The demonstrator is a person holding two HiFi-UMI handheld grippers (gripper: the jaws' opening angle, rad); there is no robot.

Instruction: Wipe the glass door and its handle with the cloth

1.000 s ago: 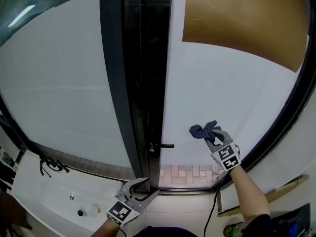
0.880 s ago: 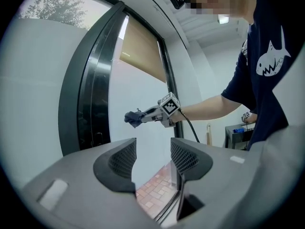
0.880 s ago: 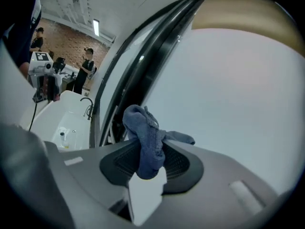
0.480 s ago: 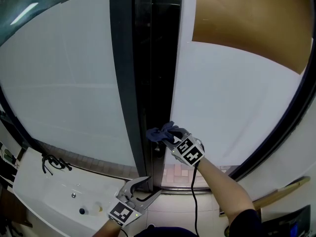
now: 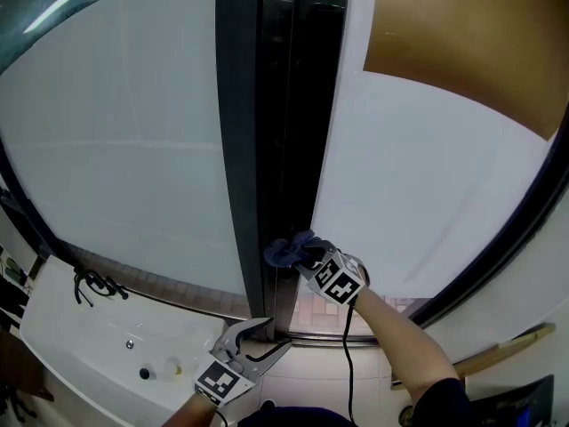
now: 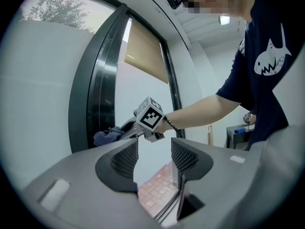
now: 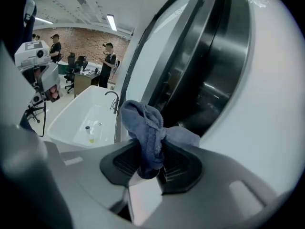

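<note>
The frosted glass door point(image 5: 427, 203) stands right of a dark door frame point(image 5: 284, 105). My right gripper point(image 5: 302, 258) is shut on a blue cloth point(image 5: 286, 250) and holds it against the frame's lower part. The cloth and gripper cover the door handle. In the right gripper view the bunched cloth point(image 7: 147, 125) sticks up from between the jaws of that gripper point(image 7: 152, 156). Low at the bottom, my left gripper point(image 5: 274, 334) is open; its jaws have just been opening, and nothing is between them. The left gripper view looks past those jaws point(image 6: 154, 151) at the cloth point(image 6: 107, 136).
A white sink point(image 5: 107, 345) with a dark tap point(image 5: 93, 285) sits at lower left. A brown panel point(image 5: 462, 52) fills the door's upper right. A wooden strip point(image 5: 498, 345) lies at lower right. People point(image 7: 108, 61) stand far back.
My right gripper has carried the cloth left and slightly down, from the glass panel to the dark frame, and now covers the handle. The left gripper has stayed in place.
</note>
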